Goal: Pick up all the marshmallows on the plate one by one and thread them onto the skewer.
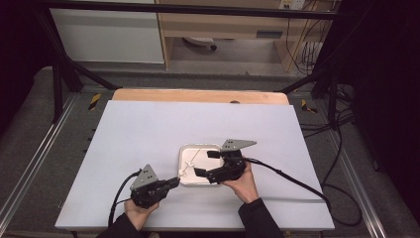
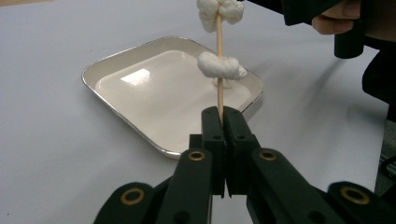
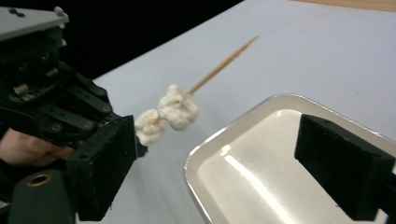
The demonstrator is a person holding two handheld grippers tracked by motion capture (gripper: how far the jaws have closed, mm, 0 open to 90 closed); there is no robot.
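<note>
Your left gripper (image 2: 223, 122) is clamped on the lower end of a skewer (image 2: 219, 70), its jaws pressed together with the stick pinched between the tips. In the left gripper view the skewer rises straight up from those jaws, over the tray (image 2: 116, 60), and carries two white lumps: one lump (image 2: 219, 66) partway up the stick and a second lump (image 2: 219, 11) higher, at the top edge of the picture.

Your right gripper (image 3: 219, 154) holds nothing — its jaws stand wide apart, one pad at the left of its own view and the other at the right, with the tray's (image 3: 219, 140) near corner showing in the gap between them. The skewer (image 3: 219, 67) there runs slantwise past the left pad, its bare pointed end aimed up and away over the table (image 3: 303, 56), and the lumps (image 3: 170, 114) sit close together just beside that pad, apart from it as far as you can see.

From the high view, your left gripper (image 1: 172, 182) lies low at the tray's (image 1: 184, 151) left front corner, and your right gripper (image 1: 206, 163) is over the tray's right side — the two near each other. The skewer (image 1: 192, 157) slants across the tray, lumps near its lower end. The tray itself sits on the white table (image 1: 148, 129), a little right of centre, near your edge.
</note>
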